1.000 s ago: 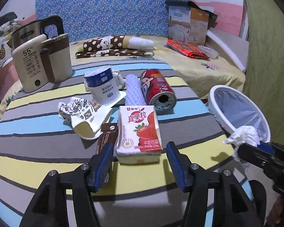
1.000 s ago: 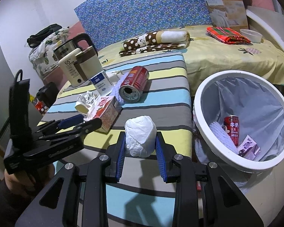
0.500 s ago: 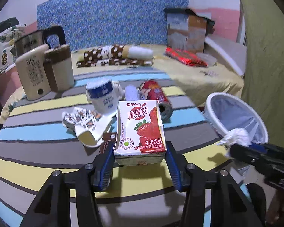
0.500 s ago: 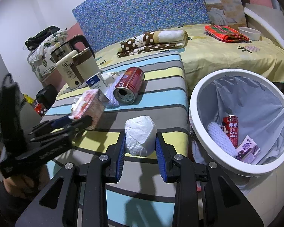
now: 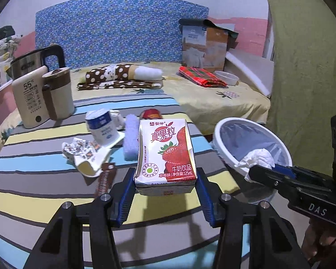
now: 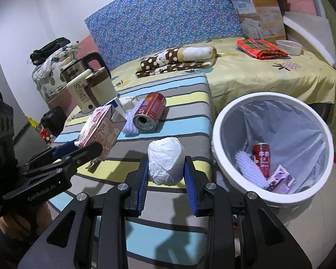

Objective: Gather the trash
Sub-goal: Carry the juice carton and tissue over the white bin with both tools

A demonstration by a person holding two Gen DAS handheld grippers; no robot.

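Our left gripper [image 5: 165,194] clamps the strawberry milk carton [image 5: 165,154], lifted off the striped table [image 5: 44,192] near its front edge, long axis running away from us, printed face up. Our right gripper [image 6: 166,179] pinches a crumpled white wad [image 6: 165,163] at the table's right edge, just beside the white bin [image 6: 219,157]. Inside its grey liner lie a red can [image 6: 261,159], a purple carton [image 6: 280,178] and what may be foam netting [image 6: 249,168]. Behind the table stands a yellow-sheeted bed [image 6: 268,74].

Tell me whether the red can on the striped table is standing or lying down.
Lying on its side. In the right wrist view the red can shows its round end face toward the camera, body resting along the striped table.
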